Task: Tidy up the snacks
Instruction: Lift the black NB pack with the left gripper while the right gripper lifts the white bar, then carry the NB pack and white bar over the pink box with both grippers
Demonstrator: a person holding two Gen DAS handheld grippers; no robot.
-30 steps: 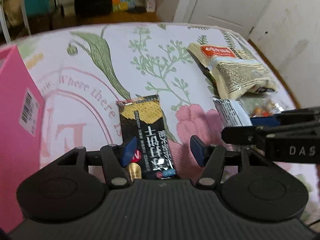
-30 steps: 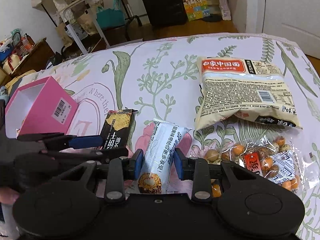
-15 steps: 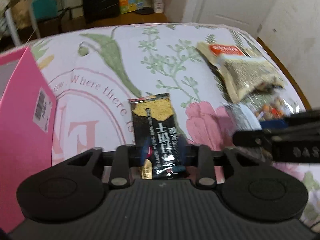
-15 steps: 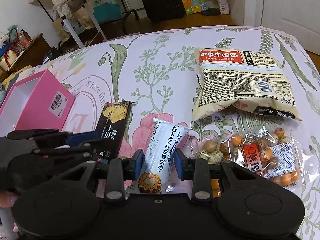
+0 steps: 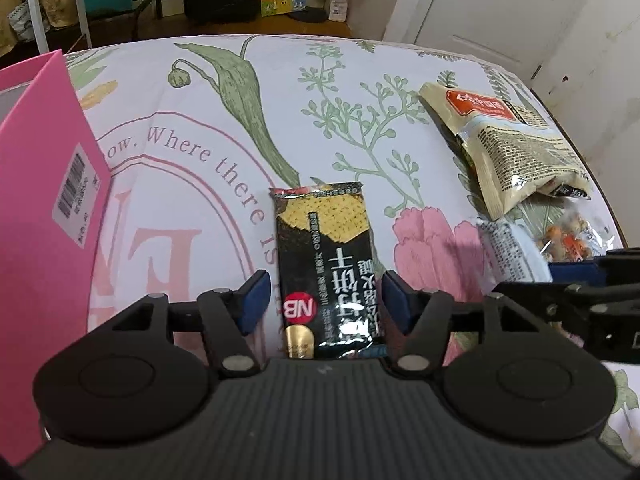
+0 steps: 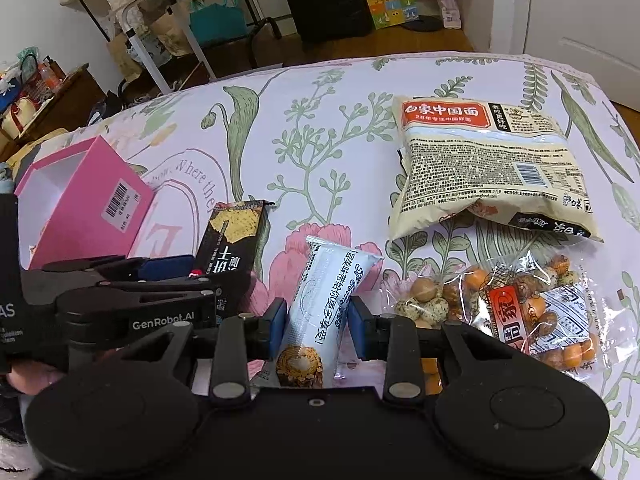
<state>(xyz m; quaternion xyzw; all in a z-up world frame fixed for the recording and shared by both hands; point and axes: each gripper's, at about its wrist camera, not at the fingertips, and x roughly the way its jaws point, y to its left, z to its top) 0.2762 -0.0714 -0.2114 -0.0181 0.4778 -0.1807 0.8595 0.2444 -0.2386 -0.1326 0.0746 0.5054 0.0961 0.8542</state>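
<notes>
- Two views differ: the pink box's (image 6: 86, 204) open white inside is seen only from the right wrist.
- Left tool (image 5: 324, 300) has just been spreading, pads clear of the black cracker packet (image 5: 326, 264) between them.
- Right tool (image 6: 318, 322) is pinched on the white snack tube (image 6: 324, 300), right of that packet.

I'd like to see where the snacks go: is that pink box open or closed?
Open. The right wrist view shows the pink box with no lid on top and its white inside walls exposed. Whether anything lies inside cannot be told.

four snack packs: one black cracker pack (image 6: 234, 242), one pale blue roll pack (image 6: 326, 300), one beige noodle bag (image 6: 486, 168), one clear bag of nuts (image 6: 516, 308). one pink box (image 6: 86, 204). two tools.
</notes>
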